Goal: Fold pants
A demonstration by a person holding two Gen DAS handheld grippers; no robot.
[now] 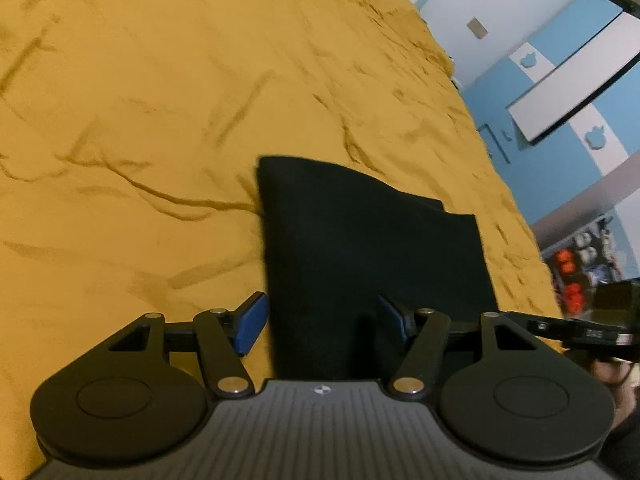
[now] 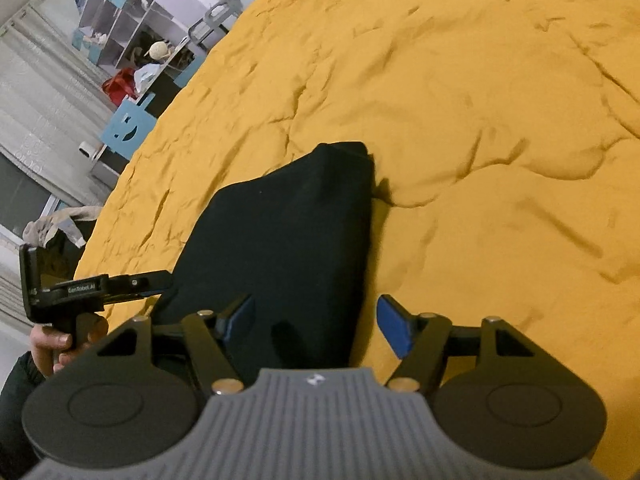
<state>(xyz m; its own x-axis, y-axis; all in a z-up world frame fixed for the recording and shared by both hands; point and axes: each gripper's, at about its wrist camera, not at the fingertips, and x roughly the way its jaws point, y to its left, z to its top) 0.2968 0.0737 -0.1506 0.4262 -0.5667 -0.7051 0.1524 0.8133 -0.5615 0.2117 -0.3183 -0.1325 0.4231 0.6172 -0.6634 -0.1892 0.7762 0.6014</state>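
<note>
Black pants (image 1: 360, 248) lie folded into a compact stack on a mustard-yellow bed sheet (image 1: 160, 100). My left gripper (image 1: 324, 318) hovers open at the stack's near left edge, with its left blue pad (image 1: 254, 320) over the sheet and its right pad over the cloth. In the right wrist view the same pants (image 2: 288, 240) taper away from me. My right gripper (image 2: 316, 322) stands open over their near right edge, one pad above the cloth and one above the sheet (image 2: 480, 120). Neither pair of pads presses on the fabric. A hand (image 2: 52, 340) holds the left tool's handle.
The wrinkled sheet spreads wide beyond the pants on both sides. The bed's edge runs along a blue and white wall with a cabinet (image 1: 572, 92). Open shelves with toys (image 2: 132, 40) and a curtain stand past the other edge.
</note>
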